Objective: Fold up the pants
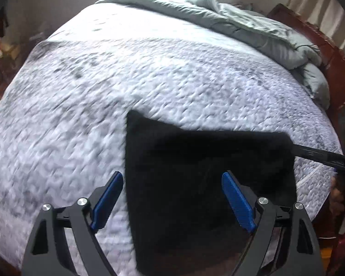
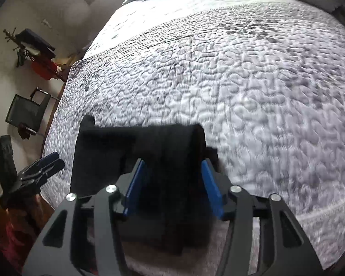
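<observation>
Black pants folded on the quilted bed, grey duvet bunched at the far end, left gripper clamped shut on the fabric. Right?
Not quite. The left gripper is wide open, its blue pads clear of the fabric, as the left wrist view shows. The rest holds: black pants folded on the quilted bed, grey duvet bunched at the far end.

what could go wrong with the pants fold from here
1. A rolled bulge of the black pants sits between the blue pads of the right gripper, so fabric may snag and lift if it pulls back.
2. The pants lie near the edge of the bed, so a tug could drag them off.
3. The left gripper hangs open above them; dropping low could rumple the fold.
</observation>
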